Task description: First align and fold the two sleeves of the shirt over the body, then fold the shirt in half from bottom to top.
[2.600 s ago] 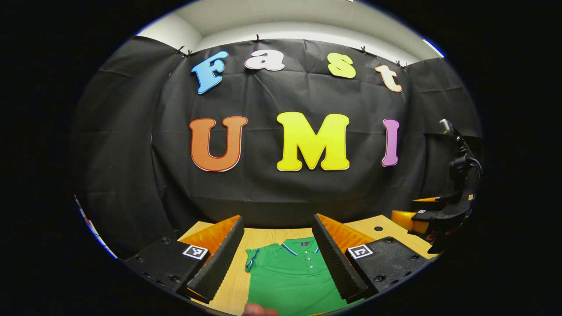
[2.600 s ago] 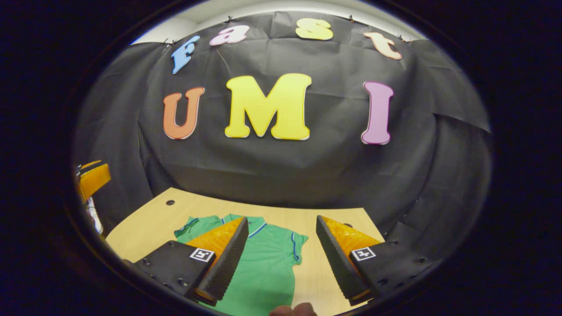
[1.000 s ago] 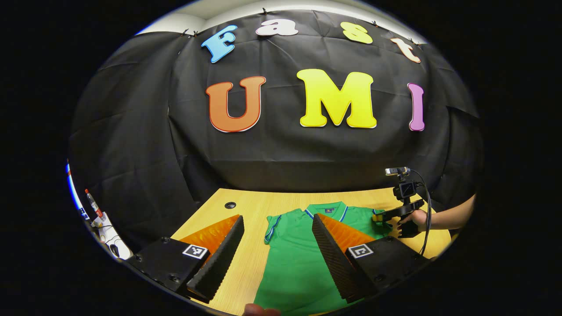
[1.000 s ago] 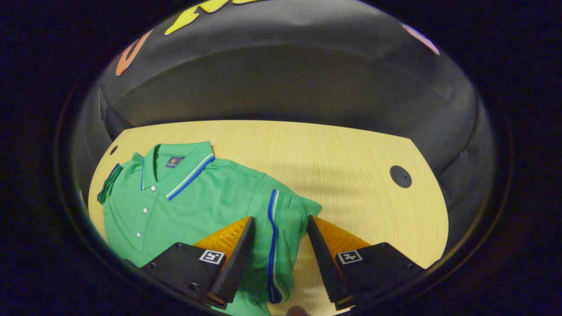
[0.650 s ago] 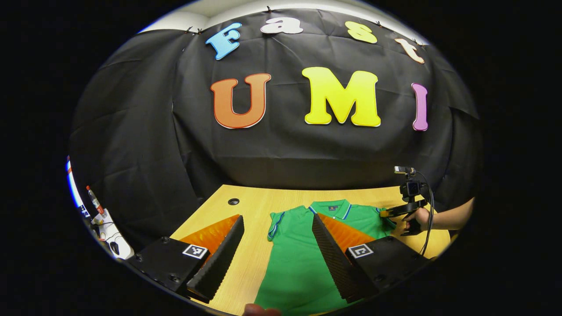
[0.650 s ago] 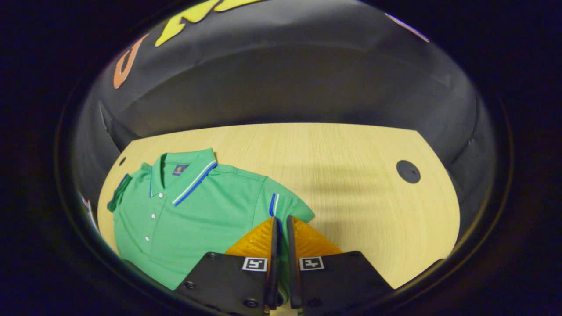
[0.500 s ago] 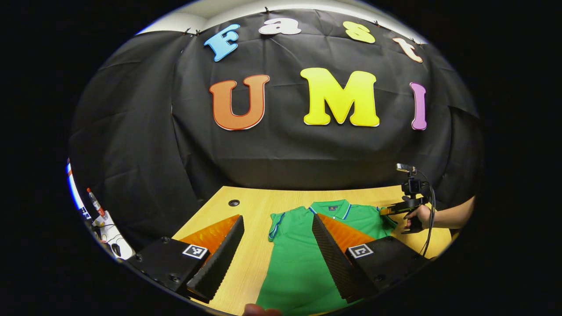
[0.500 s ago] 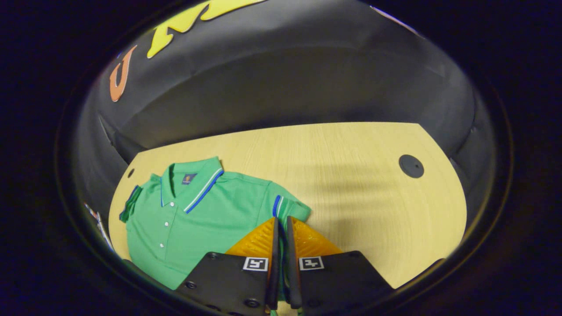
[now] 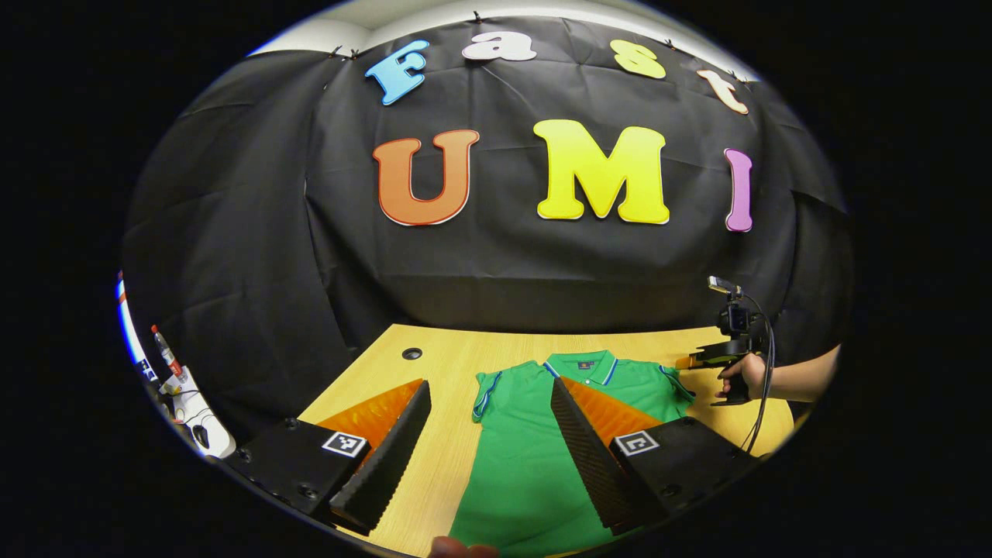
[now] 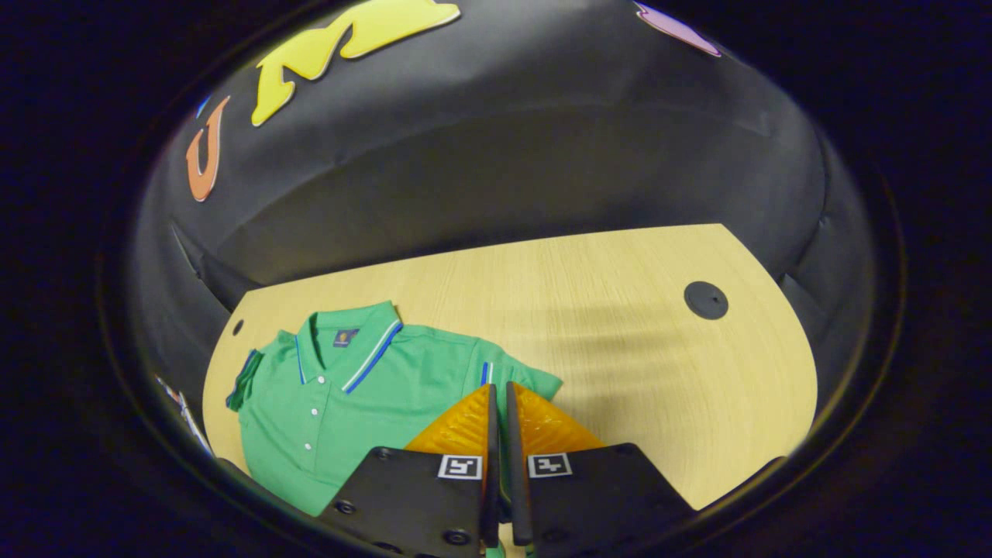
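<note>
A green polo shirt (image 9: 527,465) with blue-striped collar lies face up on the wooden table (image 9: 457,364), collar toward the wall. My left gripper (image 9: 490,387) is open above the shirt's lower left part, one finger over bare table, the other over the body. In the left gripper view the right gripper (image 9: 701,360) sits at the shirt's right sleeve (image 9: 676,385), held by a hand (image 9: 736,378). In the right gripper view my right gripper (image 10: 498,391) is shut on the right sleeve (image 10: 535,381), whose blue stripe runs in between the fingers. The shirt's body (image 10: 349,403) spreads to the left.
Round cable holes sit in the table, one near the back left (image 9: 411,353) and one on the right side (image 10: 706,300). Off the table's left edge stand a red-capped bottle (image 9: 163,349) and white clutter (image 9: 190,407). Bare tabletop (image 10: 659,372) stretches right of the shirt.
My right gripper dropped to the right sleeve, shut on it, and has since drawn back slightly, rising a little. My left gripper stays open and has hardly moved in the last second.
</note>
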